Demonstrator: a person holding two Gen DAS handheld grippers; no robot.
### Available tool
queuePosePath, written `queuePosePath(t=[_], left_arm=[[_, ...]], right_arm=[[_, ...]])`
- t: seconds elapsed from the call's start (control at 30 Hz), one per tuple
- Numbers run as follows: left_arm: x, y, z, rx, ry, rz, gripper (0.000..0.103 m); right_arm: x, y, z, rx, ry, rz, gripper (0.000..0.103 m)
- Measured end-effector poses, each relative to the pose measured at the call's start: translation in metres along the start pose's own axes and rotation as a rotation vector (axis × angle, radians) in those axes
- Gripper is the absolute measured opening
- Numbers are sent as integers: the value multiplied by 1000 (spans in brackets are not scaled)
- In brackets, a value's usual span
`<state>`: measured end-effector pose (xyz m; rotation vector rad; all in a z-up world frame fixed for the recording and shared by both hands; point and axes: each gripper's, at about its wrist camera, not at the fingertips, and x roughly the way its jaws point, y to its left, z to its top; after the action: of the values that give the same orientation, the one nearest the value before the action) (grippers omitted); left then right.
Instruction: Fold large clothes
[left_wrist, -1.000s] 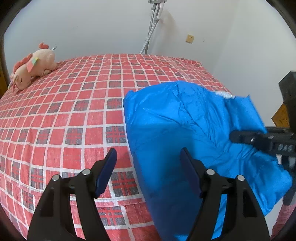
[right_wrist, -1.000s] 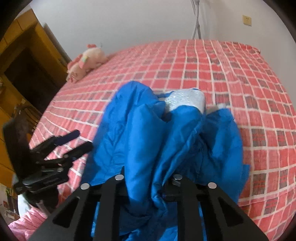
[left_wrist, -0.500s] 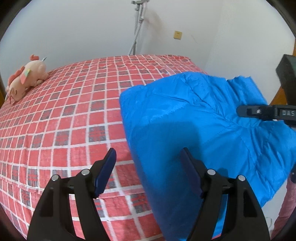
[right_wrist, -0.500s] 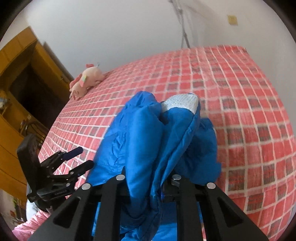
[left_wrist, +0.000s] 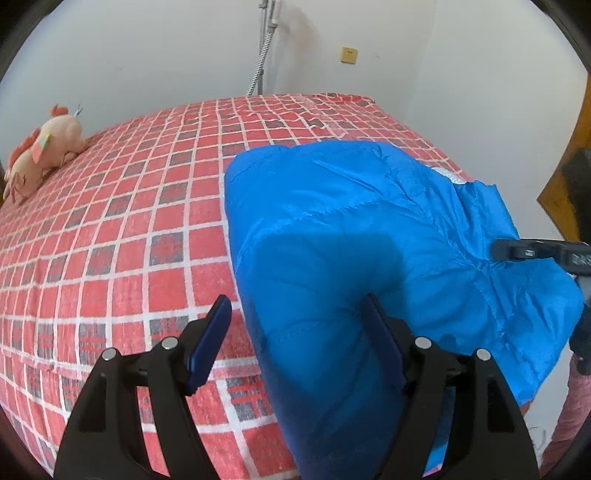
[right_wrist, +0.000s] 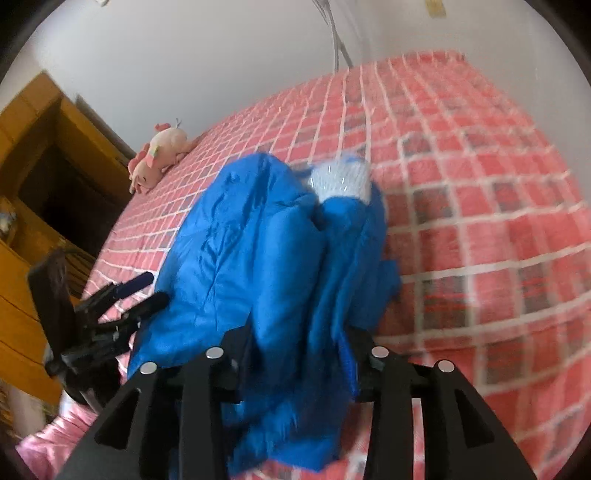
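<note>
Blue padded jacket (left_wrist: 332, 236) bunched on the red checked bed (left_wrist: 110, 236), near edge, hanging off. Right tool (right_wrist: 295, 343) opening now, blue cloth between its jaws. Left tool (left_wrist: 295, 332) wide, straddling the jacket's edge. Pink plush toy (left_wrist: 40, 151) far back, well apart.

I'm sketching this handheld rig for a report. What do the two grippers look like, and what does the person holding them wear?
Both grippers are matte black, with forked, ribbed arms and round silver pins at the joints. The left gripper carries flat dark blue pads. The right gripper has white lettering on its side, too cut off to read. A pink quilted garment shows at the picture's edge.
</note>
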<state>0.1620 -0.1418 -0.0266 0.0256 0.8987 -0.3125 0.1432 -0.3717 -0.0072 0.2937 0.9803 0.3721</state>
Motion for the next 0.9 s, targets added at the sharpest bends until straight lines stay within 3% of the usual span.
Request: queuePosePath(t=[0.17,0.37,0.5,0.6,0.83,0.87,0.9], left_arm=[[-15,7,-6,-20,-5,4,72],[-26,0,-14,6,-17,22,72],[-28,-3,-19,23,-29,44,72],[-27,-4,-19,21,-26,42,72],[-30,0,-21,2,-29,30,72],[-31,1,-22,-1,-28,29,72],[-32,2,-22,-3,-27,27,72]], right_arm=[[-40,35,-14,-101,-17,5,46],[-48,62,-25,-153,-7,-27,47],[-71,66,-29,-163,-83,-69,47],[-87,75,-35,-189,-101,-26,48],[-34,96,-40,-230,49,-10,47],[-22,96,-39,-236,74,-19,42],[-16,96,-40,-242,83,-38,28]])
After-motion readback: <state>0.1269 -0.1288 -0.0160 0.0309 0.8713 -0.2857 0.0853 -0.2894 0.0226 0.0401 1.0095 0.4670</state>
